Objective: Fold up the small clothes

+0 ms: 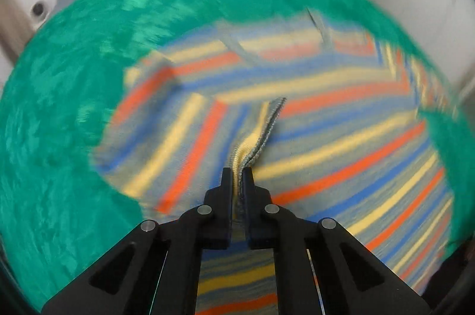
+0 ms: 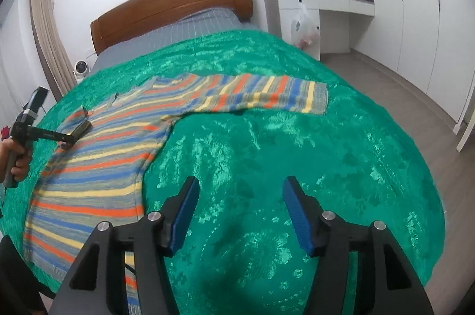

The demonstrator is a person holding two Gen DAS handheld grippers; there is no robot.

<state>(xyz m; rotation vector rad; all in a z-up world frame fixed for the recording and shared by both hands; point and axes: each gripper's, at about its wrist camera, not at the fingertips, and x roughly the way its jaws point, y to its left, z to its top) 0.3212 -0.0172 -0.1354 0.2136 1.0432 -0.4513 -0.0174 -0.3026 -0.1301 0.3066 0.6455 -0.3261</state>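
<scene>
Sweater [image 2: 118, 142]: striped in orange, blue and yellow on grey; lies spread flat on the green cover, body nearest the camera, one sleeve [image 2: 267, 96] stretched straight out to the right.
Cover [image 2: 282, 151]: green, patterned, spread over the bed under the sweater.
Left gripper [image 1: 237, 175]: jaws together, clamped on a ribbed cuff or edge [image 1: 258, 133] of the sweater; the fabric stands up in a ridge between the black fingers. Seen from the right wrist, it sits at the sweater's left side, held by a hand [image 2: 14, 163].
Right gripper [image 2: 240, 196]: blue-padded jaws apart, nothing between them; above bare cover, to the right of the sweater body.
Headboard [image 2: 172, 9]: brown wood, beyond the sweater.
Left wrist view: blurred outside the gripper.
</scene>
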